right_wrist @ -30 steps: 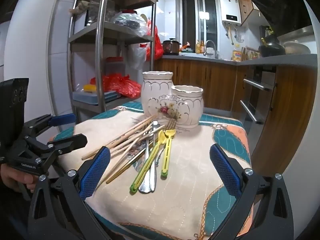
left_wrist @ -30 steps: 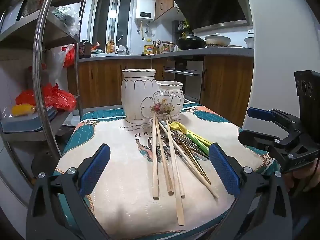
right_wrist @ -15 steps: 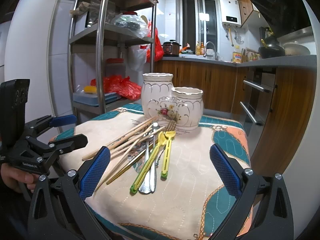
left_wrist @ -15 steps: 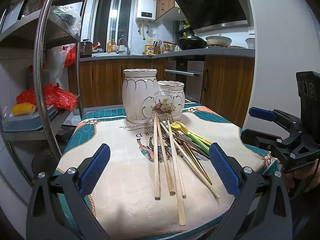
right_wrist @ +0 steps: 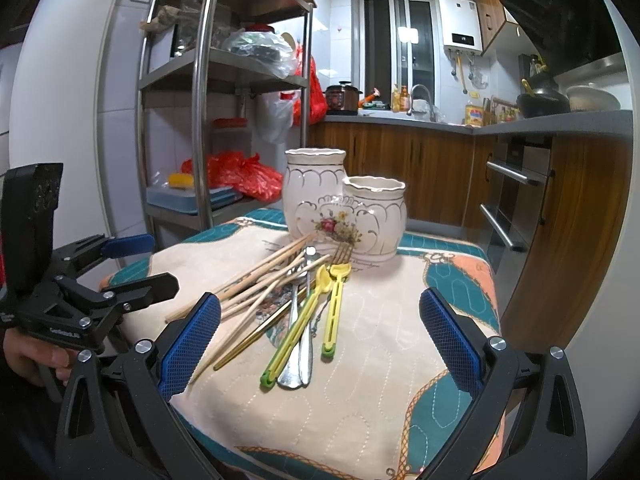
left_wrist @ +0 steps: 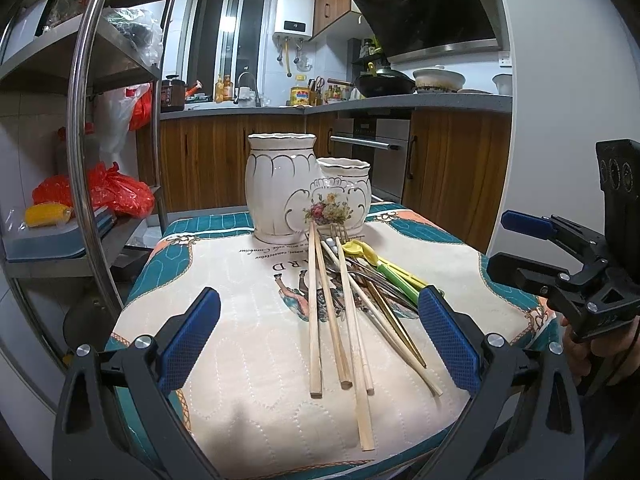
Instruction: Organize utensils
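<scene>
while i am holding both grippers low at the near edge of the quilted surface [left_wrist: 248, 344], my left gripper [left_wrist: 320, 340] is hanging wide open with nothing between its blue pads, and my right gripper [right_wrist: 320, 340] is gaping just as wide and empty. the utensils are lying in a loose heap in the middle of the surface: the wooden chopsticks [left_wrist: 344, 312] are fanning out toward my left gripper, a gold-coloured pair [left_wrist: 394, 320] is lying beside them, and the yellow-green fork [right_wrist: 336, 304] and yellow-green spoon [right_wrist: 302, 324] are crossing over the steel spoons [right_wrist: 300, 344]. the far tips of the chopsticks are touching the foot of the ceramic double holder [right_wrist: 344, 208], which is standing upright at the far side of the surface, its taller jar on my left. a steel shelf rack [right_wrist: 200, 92] is standing beyond the surface on my left.
</scene>
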Demonstrator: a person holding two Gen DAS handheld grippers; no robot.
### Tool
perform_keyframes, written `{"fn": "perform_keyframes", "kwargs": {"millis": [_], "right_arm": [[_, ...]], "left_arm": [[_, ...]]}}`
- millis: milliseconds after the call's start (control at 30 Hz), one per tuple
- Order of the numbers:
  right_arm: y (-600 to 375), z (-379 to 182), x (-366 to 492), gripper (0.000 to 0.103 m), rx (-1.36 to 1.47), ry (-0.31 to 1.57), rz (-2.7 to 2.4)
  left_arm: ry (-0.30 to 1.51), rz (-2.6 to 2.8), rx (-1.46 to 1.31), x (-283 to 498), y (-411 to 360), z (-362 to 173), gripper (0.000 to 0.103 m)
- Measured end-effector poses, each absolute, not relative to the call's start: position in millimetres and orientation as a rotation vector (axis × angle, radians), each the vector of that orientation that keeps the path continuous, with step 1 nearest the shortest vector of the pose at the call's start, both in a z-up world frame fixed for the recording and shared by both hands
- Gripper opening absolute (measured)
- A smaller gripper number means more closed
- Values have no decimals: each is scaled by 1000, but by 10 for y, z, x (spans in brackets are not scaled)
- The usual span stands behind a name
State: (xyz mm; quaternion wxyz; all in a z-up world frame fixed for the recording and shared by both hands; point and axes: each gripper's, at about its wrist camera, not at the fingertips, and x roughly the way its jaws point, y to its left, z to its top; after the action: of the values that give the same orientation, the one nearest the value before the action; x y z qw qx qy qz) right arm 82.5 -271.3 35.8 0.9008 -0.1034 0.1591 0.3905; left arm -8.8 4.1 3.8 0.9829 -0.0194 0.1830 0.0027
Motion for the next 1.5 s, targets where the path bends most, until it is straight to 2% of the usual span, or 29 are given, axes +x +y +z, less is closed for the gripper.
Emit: {"fn": "perform_keyframes", "kwargs": {"millis": [1500], "right_arm": [[-2700,356,869,99,-171,357,825]], "left_arm": [[379,7,-36,-71,20,2,97]]}}
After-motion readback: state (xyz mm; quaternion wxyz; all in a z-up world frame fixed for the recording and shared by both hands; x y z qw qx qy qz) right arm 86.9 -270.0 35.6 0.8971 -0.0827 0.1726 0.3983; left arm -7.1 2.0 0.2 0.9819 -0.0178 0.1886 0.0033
